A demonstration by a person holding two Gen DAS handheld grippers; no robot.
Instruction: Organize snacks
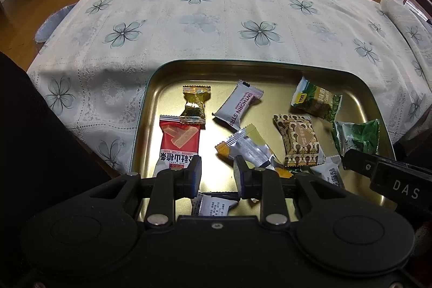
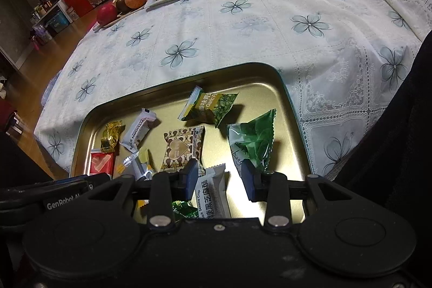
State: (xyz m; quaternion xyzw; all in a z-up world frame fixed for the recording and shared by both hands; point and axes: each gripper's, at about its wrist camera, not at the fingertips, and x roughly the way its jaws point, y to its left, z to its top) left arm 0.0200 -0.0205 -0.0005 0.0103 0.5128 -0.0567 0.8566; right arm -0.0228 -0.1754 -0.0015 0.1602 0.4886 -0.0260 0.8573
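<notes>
Both grippers hover over the gold tray [image 1: 151, 88], fingers apart and empty. The right gripper [image 2: 220, 178] is nearer the grey sesame-crisp packet [image 2: 213, 190] by the tray's near edge, its long axis running away between the fingers; left gripper [image 1: 217, 174] waits beside.

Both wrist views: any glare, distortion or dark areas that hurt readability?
Left wrist: fisheye bends the tablecloth; bright glare on the tin tray floor between the tongs. Right wrist: same bending; glare near the tray's front; corners fall dark.
</notes>
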